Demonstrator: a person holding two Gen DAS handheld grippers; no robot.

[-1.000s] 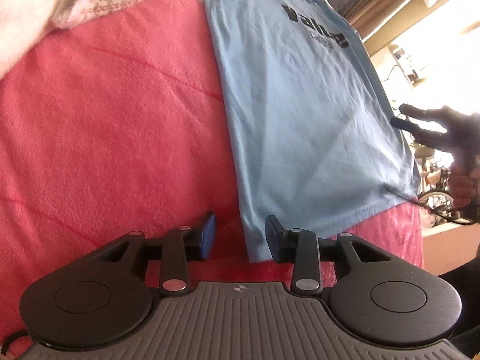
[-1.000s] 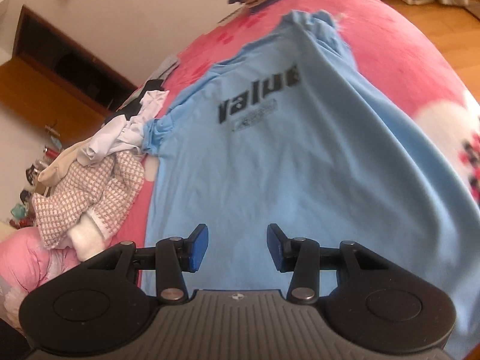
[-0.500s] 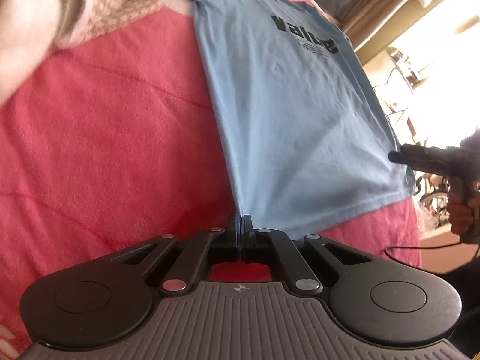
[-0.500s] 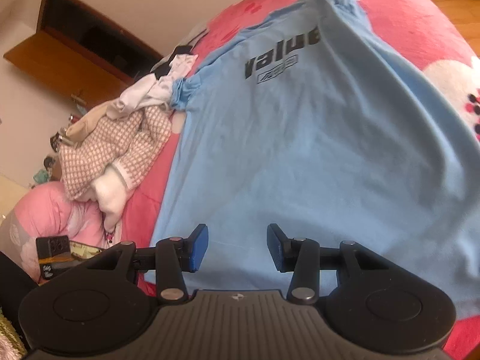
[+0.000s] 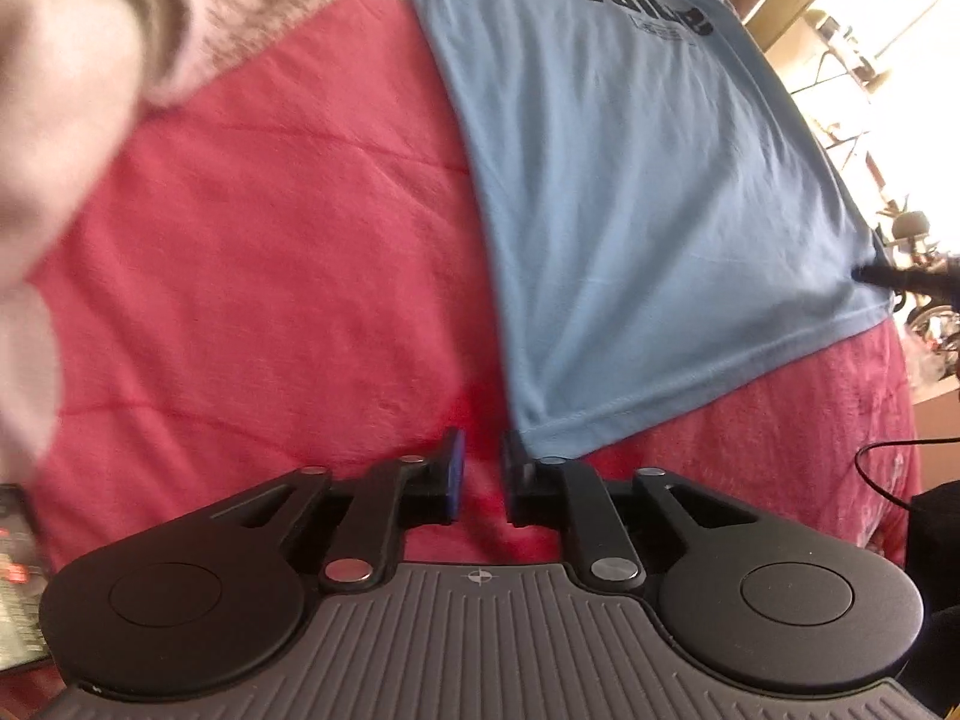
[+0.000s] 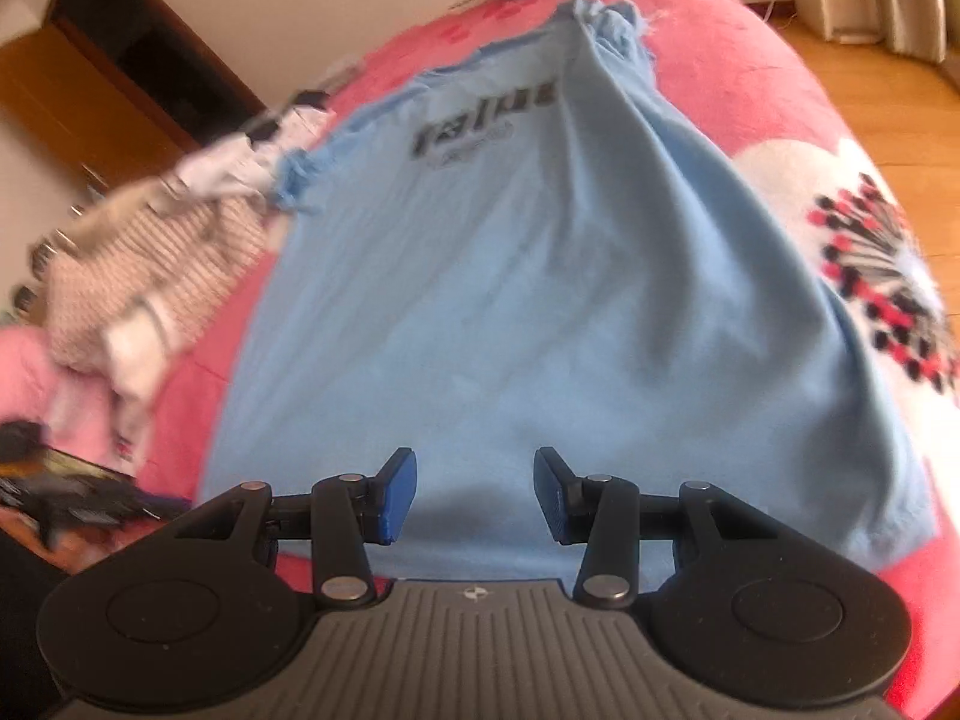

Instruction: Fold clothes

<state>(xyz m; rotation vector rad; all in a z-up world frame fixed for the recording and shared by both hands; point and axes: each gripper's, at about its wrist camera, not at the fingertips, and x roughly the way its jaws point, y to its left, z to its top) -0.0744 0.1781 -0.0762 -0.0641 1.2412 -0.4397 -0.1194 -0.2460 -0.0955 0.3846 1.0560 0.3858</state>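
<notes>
A fleecy red bed cover carries a smooth blue T-shirt ahead of both tools. Left tool has just been opening, released beside the hem corner; right tool released above the cloth.

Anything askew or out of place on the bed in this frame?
The light blue printed T-shirt lies mostly flat on the pink bedspread, but both sleeves are bunched, not spread. A heap of unfolded pink-checked and white clothes crowds its left sleeve.

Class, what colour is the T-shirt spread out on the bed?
Light blue T-shirt with black lettering, clearest in the right wrist view.
</notes>
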